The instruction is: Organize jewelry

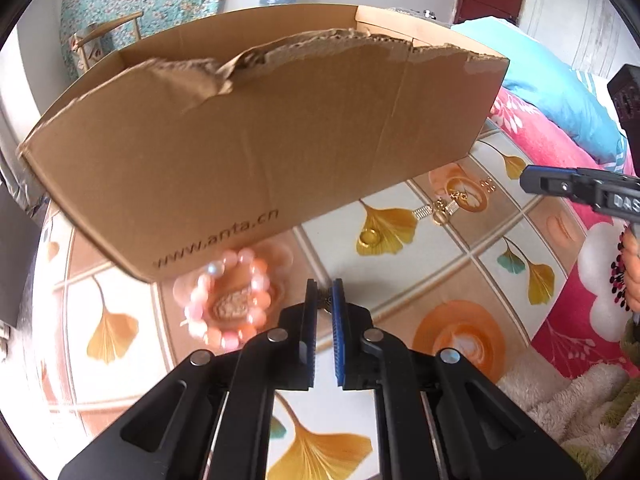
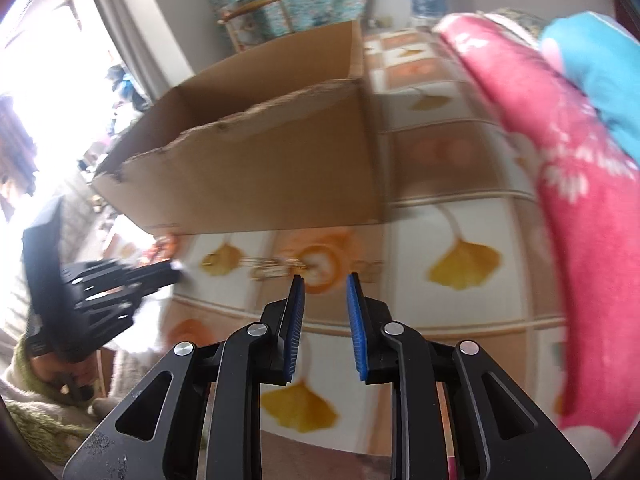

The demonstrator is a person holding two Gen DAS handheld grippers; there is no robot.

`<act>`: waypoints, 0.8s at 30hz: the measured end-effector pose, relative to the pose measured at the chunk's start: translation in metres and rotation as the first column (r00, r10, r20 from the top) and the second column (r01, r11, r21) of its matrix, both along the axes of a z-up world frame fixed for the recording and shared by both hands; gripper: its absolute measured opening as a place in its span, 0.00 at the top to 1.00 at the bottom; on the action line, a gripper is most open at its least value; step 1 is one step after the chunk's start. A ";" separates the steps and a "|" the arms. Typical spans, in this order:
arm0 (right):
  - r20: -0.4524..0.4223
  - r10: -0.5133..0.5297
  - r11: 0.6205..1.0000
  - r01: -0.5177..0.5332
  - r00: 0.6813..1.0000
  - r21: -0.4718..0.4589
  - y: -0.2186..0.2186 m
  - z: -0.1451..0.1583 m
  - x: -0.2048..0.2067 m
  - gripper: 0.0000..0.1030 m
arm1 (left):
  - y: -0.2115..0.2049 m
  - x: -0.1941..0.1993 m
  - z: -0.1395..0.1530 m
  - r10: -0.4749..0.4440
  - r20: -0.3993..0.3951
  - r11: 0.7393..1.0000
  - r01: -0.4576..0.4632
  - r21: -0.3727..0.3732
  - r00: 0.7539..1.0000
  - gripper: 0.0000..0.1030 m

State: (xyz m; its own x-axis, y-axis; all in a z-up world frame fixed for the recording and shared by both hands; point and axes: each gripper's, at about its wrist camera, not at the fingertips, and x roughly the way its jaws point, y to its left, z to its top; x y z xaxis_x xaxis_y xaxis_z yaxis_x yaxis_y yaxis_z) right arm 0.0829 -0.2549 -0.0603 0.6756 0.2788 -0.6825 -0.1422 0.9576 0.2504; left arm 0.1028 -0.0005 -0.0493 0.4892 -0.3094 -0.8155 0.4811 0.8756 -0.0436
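1. Your left gripper (image 1: pixel 325 292) is nearly closed, with something small and brassy pinched at the tips; too small to name, likely a jewelry piece. The grip is right at the pad ends, so a jolt could flick it out onto the ginkgo-print sheet (image 1: pixel 460 240), where gold vanishes against the yellow leaves
2. Your right gripper (image 2: pixel 325 280) is part open and holds nothing. It hovers above the gold chain pieces (image 2: pixel 276 266); that view is blurred, so judge contact carefully or you'll close on fabric
3. The cardboard box (image 1: pixel 260 128) sits just behind the jewelry, and its near wall is tall with a torn top edge. Carry the left piece too low and you could clip the wall and knock it loose
4. The pink bead bracelet (image 1: pixel 228 296) lies at the box's foot, just left of your left gripper. A sideways swing could drag it
5. The gold ring (image 1: pixel 370 238) and chain pieces (image 1: pixel 444 208) lie loose between both grippers; watch the two don't cross paths there
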 end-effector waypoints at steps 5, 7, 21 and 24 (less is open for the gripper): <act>0.005 -0.010 0.998 0.011 1.000 -0.057 0.001 0.000 0.009 0.79 | 0.001 -0.003 0.000 0.006 0.012 1.000 -0.006 0.002 1.000 0.94; 0.014 -0.007 0.996 0.009 1.000 -0.094 0.005 -0.001 0.011 0.79 | 0.000 -0.003 0.001 0.005 0.017 1.000 -0.005 0.003 1.000 0.94; -0.038 -0.070 0.977 0.061 0.997 -0.204 0.025 -0.023 0.029 0.78 | 0.007 -0.003 0.002 0.009 0.013 0.999 -0.009 -0.032 1.000 0.93; -0.032 -0.069 0.974 0.060 0.997 -0.217 0.027 -0.024 0.030 0.78 | 0.008 -0.003 0.002 0.007 0.013 0.999 -0.006 -0.034 1.000 0.93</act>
State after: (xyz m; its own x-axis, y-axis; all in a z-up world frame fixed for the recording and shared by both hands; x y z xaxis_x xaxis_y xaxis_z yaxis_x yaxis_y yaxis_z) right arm 0.1132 -0.2280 -0.0841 0.6591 0.0787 -0.7479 -0.0728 0.9965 0.0407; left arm 0.0994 0.0072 -0.0470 0.5022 -0.3339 -0.7977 0.4763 0.8767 -0.0671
